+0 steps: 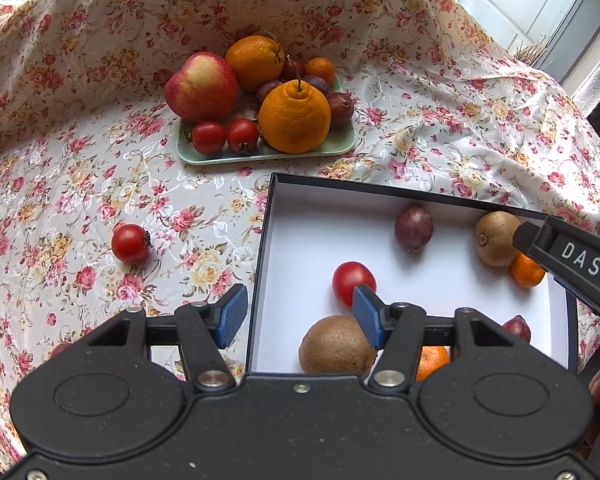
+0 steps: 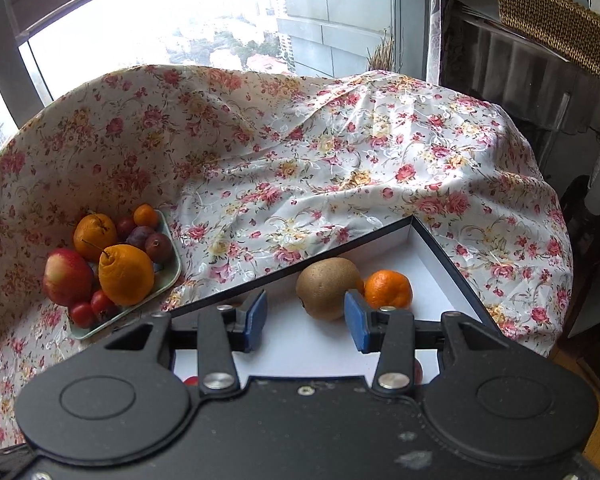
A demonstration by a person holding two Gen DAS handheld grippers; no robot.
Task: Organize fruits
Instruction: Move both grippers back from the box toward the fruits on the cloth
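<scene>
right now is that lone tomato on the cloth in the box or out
Out. The tomato lies on the floral cloth, left of the box wall, touching nothing else.

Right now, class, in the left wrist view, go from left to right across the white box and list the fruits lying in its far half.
Red tomato → purple plum → brown kiwi → small orange mandarin, partly hidden behind the right gripper's finger.
</scene>
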